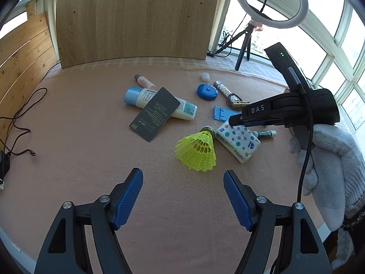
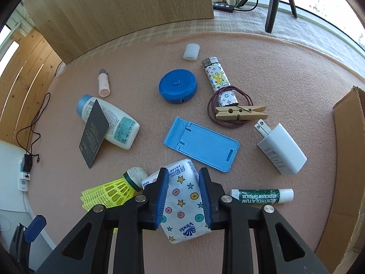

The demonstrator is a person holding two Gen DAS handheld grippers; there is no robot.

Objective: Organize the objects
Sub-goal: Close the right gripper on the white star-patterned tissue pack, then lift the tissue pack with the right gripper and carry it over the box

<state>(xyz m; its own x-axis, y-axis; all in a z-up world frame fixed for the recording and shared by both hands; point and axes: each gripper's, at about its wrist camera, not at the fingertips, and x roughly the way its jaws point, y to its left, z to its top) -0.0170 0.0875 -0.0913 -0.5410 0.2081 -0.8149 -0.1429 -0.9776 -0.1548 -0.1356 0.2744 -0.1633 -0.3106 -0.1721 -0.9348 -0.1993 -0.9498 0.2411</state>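
A patterned tissue pack (image 2: 182, 196) lies on the pink mat (image 2: 296, 73) among scattered small items. My right gripper (image 2: 183, 171) is shut on it, its blue pads pressing both long sides and denting the wrapper. In the left wrist view the same pack (image 1: 239, 141) sits under the right gripper's black body (image 1: 285, 111), held by a white-gloved hand (image 1: 330, 159). A yellow shuttlecock (image 1: 198, 150) lies touching the pack's left end. My left gripper (image 1: 182, 173) hovers open over bare mat just short of the shuttlecock, with nothing between its fingers.
Around the pack lie a green lip balm (image 2: 262, 196), blue phone stand (image 2: 203, 145), white charger (image 2: 281, 150), clothespin (image 2: 241, 113), lighter (image 2: 216, 77), tape measure (image 2: 178, 89), lotion bottle (image 2: 114, 123) and dark card (image 2: 93, 134). A cardboard box (image 2: 346, 159) stands right.
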